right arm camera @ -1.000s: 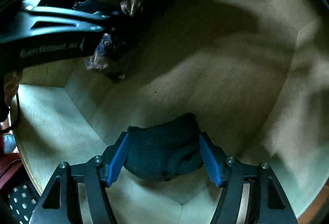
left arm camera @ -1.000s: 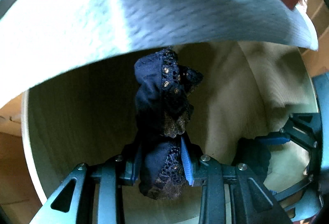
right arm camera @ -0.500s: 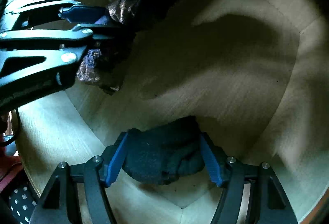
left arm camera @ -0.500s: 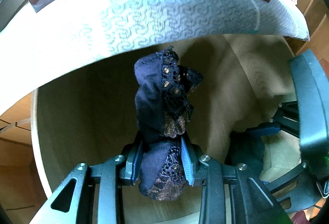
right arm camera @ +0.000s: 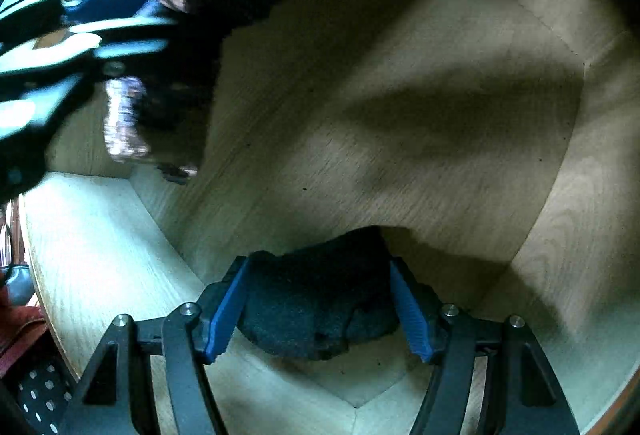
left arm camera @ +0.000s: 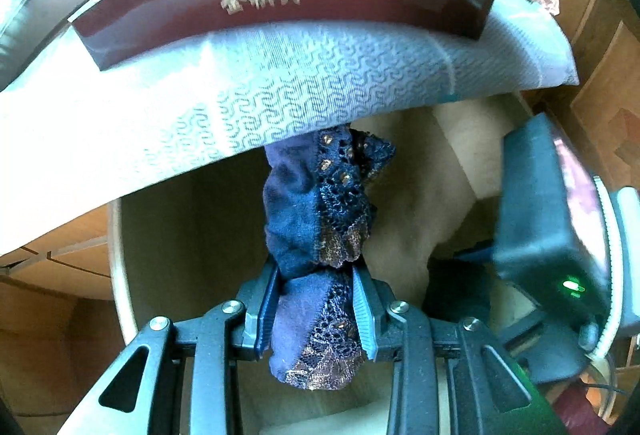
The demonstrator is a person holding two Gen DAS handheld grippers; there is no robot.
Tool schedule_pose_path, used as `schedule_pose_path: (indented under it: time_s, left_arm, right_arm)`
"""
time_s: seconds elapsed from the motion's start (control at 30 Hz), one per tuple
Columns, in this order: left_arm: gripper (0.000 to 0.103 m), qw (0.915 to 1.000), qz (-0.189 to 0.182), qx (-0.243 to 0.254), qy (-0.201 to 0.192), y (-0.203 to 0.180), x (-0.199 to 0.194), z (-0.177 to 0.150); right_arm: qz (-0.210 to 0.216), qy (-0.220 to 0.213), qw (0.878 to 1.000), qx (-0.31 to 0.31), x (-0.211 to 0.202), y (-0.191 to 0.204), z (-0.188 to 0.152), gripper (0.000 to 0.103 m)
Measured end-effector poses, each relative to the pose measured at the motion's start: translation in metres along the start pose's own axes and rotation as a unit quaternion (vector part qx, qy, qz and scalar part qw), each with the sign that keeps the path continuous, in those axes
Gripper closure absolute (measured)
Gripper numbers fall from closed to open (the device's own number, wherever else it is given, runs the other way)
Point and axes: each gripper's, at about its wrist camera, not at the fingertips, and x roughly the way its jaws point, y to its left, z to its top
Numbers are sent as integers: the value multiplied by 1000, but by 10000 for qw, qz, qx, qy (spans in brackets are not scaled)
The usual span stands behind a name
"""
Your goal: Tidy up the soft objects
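Pale wooden box [right arm camera: 400,115] is surrounding both grippers: left gripper [left arm camera: 316,311] is pinching navy lace-trimmed underwear [left arm camera: 316,211]; right gripper [right arm camera: 320,311] is clamping a dark fuzzy bundle [right arm camera: 316,307]. Dangling lace is likely snagging the box rim or the white patterned cloth [left arm camera: 280,83].

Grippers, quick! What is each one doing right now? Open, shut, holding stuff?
Left gripper: shut on the navy lace garment.
Right gripper: shut on the dark cloth bundle inside the wooden box.

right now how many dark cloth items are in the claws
2: a navy lace-trimmed garment pinched in the left claw, and a dark bundle between the right claw's pads inside the wooden box.
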Motion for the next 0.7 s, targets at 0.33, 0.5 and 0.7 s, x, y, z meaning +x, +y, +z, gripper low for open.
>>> schedule_pose_path:
  time_s: [0.33,0.5,0.7]
  left_arm:
    - [70,9987,-137,141,-465,21,-69,10]
    - [70,9962,-430,159,-740,35,-113,20]
    - [70,9924,-193,301,-1177,37,-162,58]
  right_arm:
    - [13,1,10000,1,3,0,-3,33]
    - [29,5,10000,2,3,0,-3,33]
    - [65,15,10000,6,3,-3,-2,33]
